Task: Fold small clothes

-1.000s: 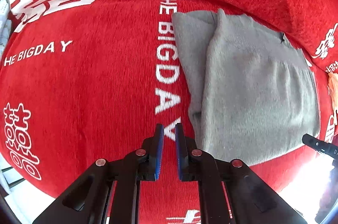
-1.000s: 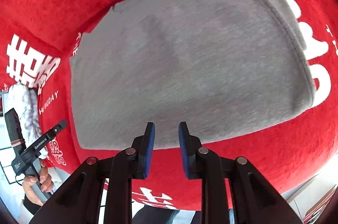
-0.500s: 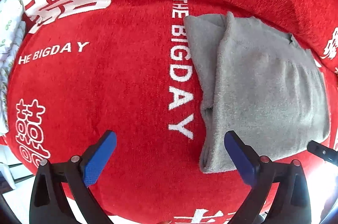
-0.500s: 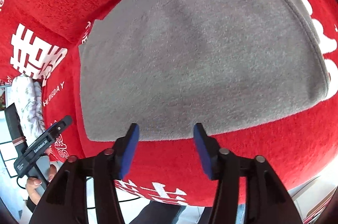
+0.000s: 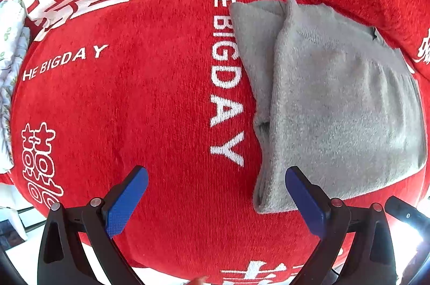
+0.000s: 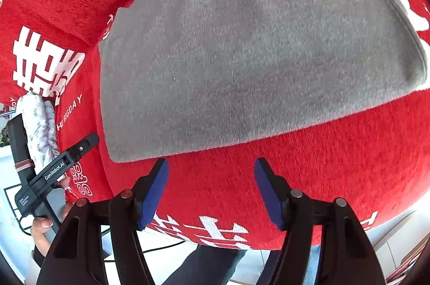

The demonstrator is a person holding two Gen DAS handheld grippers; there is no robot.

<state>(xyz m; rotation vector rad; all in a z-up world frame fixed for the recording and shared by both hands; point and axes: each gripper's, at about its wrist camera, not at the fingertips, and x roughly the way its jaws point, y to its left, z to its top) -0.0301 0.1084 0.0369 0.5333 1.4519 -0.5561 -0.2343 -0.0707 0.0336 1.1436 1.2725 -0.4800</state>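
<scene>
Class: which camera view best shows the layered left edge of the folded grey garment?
The left wrist view: the grey garment shows its stacked layers along the left edge there. In the right wrist view the garment shows mostly its flat top, its layers unseen.

The left black two-finger tool with blue pads (image 5: 215, 193) pointed straight down, its jaws spread as wide as they go, with nothing pressed between the pads. The right black two-finger tool with blue pads (image 6: 212, 191) tilted steeply downward, its jaws opening and empty. In the right wrist view, the person's left hand (image 6: 44, 228) gripped the left tool's black handle.
</scene>
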